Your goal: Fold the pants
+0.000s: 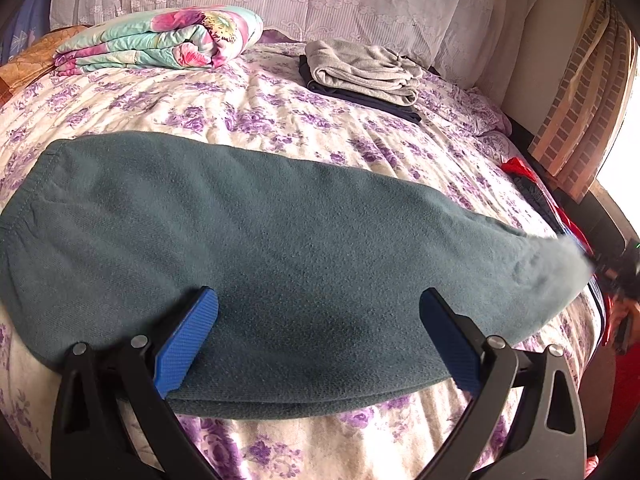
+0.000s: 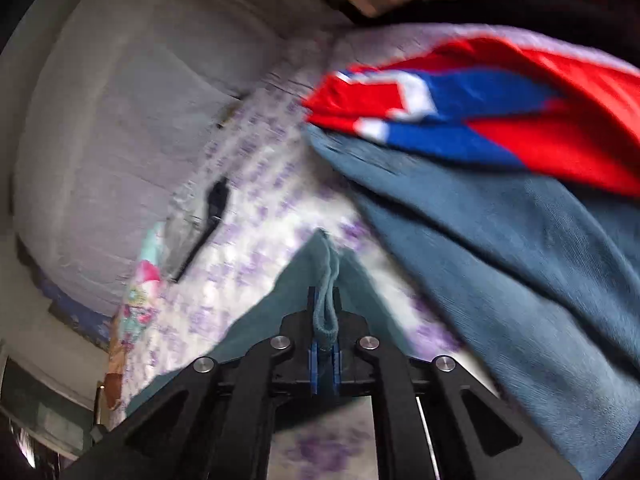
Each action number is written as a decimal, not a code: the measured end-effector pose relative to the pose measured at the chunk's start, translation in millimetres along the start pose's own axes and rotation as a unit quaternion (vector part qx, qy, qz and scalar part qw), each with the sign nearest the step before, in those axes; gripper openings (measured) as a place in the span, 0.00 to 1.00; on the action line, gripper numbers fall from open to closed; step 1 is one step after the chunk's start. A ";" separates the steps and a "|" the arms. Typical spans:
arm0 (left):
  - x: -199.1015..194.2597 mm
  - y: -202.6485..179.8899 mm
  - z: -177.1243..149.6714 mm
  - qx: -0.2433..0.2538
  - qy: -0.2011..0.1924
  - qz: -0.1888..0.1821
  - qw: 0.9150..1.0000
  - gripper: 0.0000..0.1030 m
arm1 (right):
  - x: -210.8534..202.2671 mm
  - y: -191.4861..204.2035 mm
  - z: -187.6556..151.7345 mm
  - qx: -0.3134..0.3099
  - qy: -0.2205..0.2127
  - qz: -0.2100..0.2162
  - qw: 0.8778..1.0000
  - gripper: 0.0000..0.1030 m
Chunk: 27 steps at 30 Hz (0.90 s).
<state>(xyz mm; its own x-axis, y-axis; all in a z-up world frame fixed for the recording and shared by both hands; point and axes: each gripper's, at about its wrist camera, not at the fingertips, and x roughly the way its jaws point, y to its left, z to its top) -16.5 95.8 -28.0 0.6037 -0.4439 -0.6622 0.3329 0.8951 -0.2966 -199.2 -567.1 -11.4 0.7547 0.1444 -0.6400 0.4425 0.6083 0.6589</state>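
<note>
The teal-grey pants [image 1: 256, 232] lie folded lengthwise across the flowered bed sheet [image 1: 248, 120], waistband end at the left. My left gripper [image 1: 318, 312] is open, its blue pads [image 1: 188, 340] resting over the near edge of the pants at the middle. The right end of the pants is lifted and blurred in the left wrist view. My right gripper [image 2: 325, 308] is shut on a teal fold of the pants [image 2: 326, 304], which hang stretched from it over the bed. The right wrist view is motion-blurred.
A folded flowered quilt [image 1: 160, 40] lies at the back left. A stack of folded grey and dark clothes [image 1: 360, 72] lies at the back middle. A red and blue garment [image 2: 480, 108] on another blue-grey garment [image 2: 520, 264] lies at the bed's right side.
</note>
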 end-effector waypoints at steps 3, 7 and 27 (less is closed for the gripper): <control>-0.3 -0.6 -0.1 -0.001 0.000 0.000 1.000 0.95 | -21.5 -12.5 -6.0 0.021 -0.033 0.025 0.999 0.08; -0.9 1.0 -0.6 -0.003 -0.002 -0.006 1.000 0.95 | -53.7 38.5 -10.0 -0.104 -0.125 -0.044 0.986 0.35; -4.0 0.9 -2.1 -0.004 -0.006 -0.003 1.000 0.95 | 167.0 347.7 -148.1 -0.497 0.082 0.095 0.858 0.28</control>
<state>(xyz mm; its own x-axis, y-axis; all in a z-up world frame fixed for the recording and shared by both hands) -20.1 98.5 -27.1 0.6099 -0.4505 -0.6520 0.3317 0.8923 -0.3063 9.0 -215.9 52.3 0.6523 0.3735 -0.6596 -0.3754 0.9151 0.1470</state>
